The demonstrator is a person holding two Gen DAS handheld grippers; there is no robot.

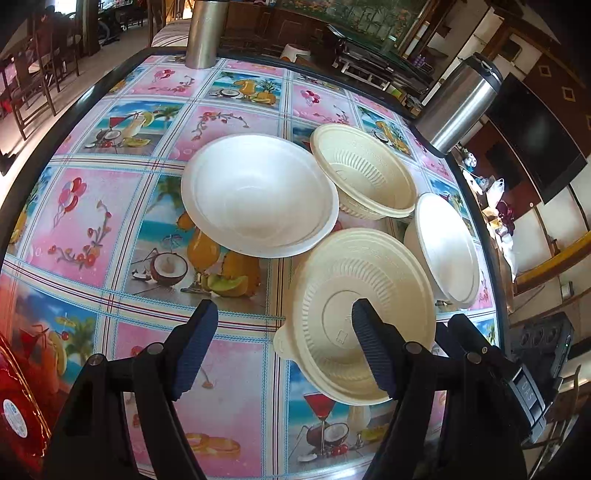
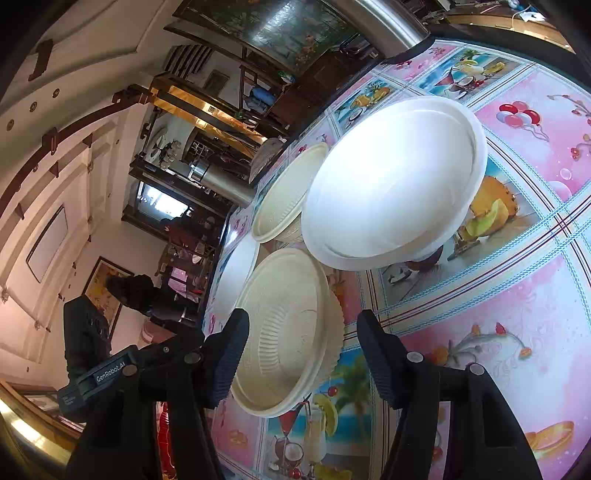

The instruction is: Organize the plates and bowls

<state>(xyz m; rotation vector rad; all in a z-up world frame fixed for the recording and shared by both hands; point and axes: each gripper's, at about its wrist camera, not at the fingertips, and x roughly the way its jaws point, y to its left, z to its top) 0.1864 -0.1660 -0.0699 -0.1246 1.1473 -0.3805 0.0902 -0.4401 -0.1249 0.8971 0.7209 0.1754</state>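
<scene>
Four bowls crowd the patterned table (image 1: 92, 221). A white bowl (image 1: 258, 195) (image 2: 391, 184) sits in the middle, with a ribbed cream bowl (image 1: 364, 170) (image 2: 288, 195) behind it. A second white bowl (image 1: 447, 243) stands at the right edge. The nearest cream bowl (image 1: 362, 306) (image 2: 284, 332) leans towards me. My left gripper (image 1: 286, 347) is open, one fingertip (image 1: 373, 347) over that bowl's inside and the other over the cloth. My right gripper (image 2: 303, 358) is open around the same bowl, its pads not pressing.
Two steel flasks stand at the table's far side, one tall (image 1: 205, 33) and one at the right (image 1: 458, 107). A red packet (image 1: 18, 398) lies at the near left. The table's dark rim (image 1: 74, 110) curves around. A person (image 2: 136, 291) stands beyond the table.
</scene>
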